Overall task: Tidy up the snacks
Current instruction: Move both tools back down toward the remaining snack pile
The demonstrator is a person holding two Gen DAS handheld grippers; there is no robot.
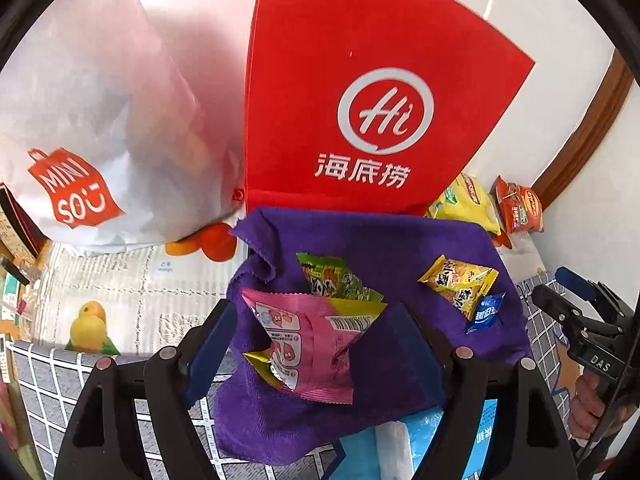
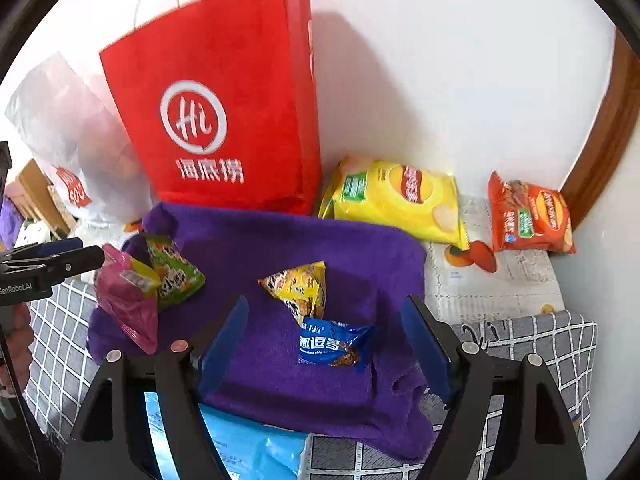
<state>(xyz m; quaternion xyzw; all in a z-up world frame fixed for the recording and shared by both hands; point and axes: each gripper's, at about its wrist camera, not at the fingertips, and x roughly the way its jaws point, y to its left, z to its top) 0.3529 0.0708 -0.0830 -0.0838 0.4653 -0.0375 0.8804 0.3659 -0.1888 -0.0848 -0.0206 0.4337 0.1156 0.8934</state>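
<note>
A purple towel lies on the table with small snack packets on it. A pink packet sits between the fingers of my open left gripper, not gripped. A green packet lies behind it. A yellow packet and a blue packet lie to the right. My right gripper is open around the blue packet, apart from it.
A red paper bag and a white plastic bag stand at the back against the wall. A yellow chip bag and an orange chip bag lie at the right. A blue pack lies in front.
</note>
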